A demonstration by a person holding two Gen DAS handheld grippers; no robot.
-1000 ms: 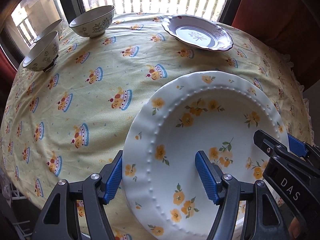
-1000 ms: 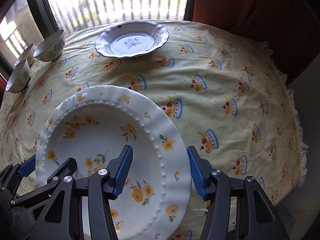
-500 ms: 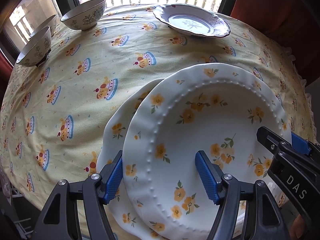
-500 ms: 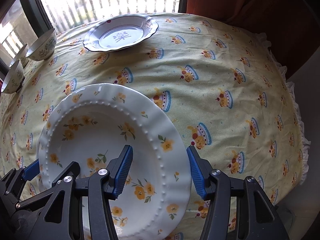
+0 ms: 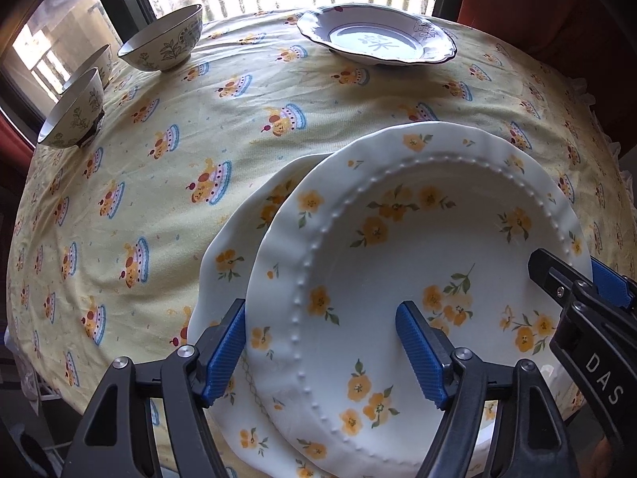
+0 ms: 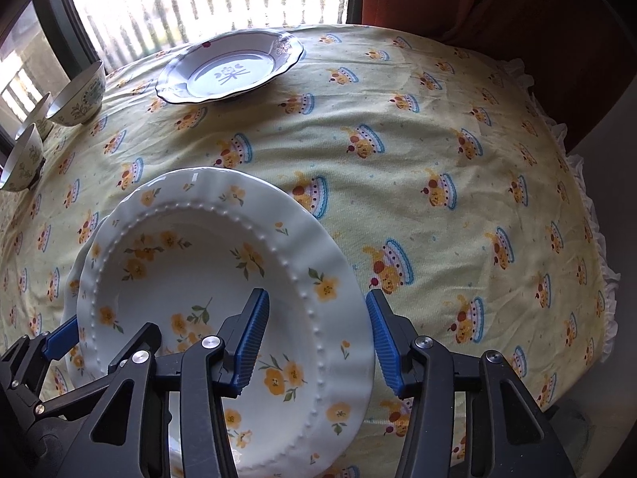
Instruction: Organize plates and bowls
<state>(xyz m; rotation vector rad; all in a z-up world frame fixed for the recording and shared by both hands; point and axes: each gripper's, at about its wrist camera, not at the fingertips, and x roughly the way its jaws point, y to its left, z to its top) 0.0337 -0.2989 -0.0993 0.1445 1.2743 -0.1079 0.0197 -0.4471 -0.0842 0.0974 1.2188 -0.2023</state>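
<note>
Flowered plate [image 5: 418, 263] hangs between both tongs, just above a matching plate [image 5: 235, 255] on the surface. Left tongs [image 5: 318, 354] straddle its rim at 9 o'clock, jaws opening, pads seemingly off the china. Right tongs [image 6: 314, 334] straddle the 3 o'clock rim, jaws closing, contact unclear. Best to set it down level and centred before letting go, since it sits offset toward 3 o'clock. Beyond, a blue-rimmed plate [image 5: 378, 40] lies at 12 o'clock, patterned bowls [image 5: 163, 44] at 10 o'clock.
</note>
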